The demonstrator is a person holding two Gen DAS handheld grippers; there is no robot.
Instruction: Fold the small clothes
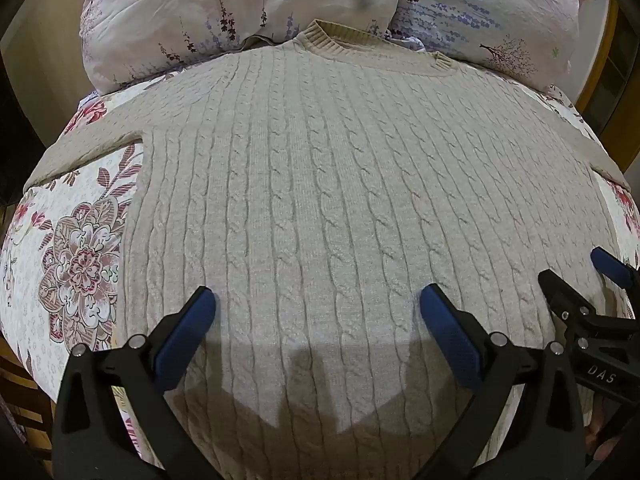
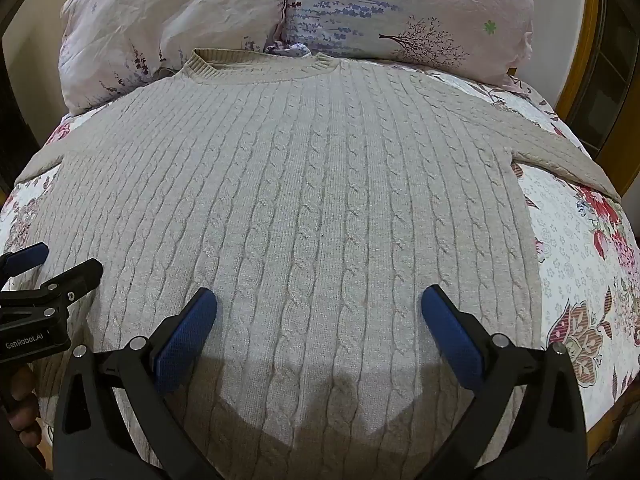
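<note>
Cream cable-knit sweater (image 1: 320,184) lies flat, front up, on the floral bedspread (image 1: 76,264), spread ahead of and beneath both my jaws, collar (image 1: 360,46) at the far end against two pillows (image 2: 180,12). My left gripper (image 1: 316,312) and right gripper (image 2: 318,312) hover side by side over the hem end, jaws wide apart, holding nothing.

Matt cable-knit wool sweater (image 1: 320,200)
</note>
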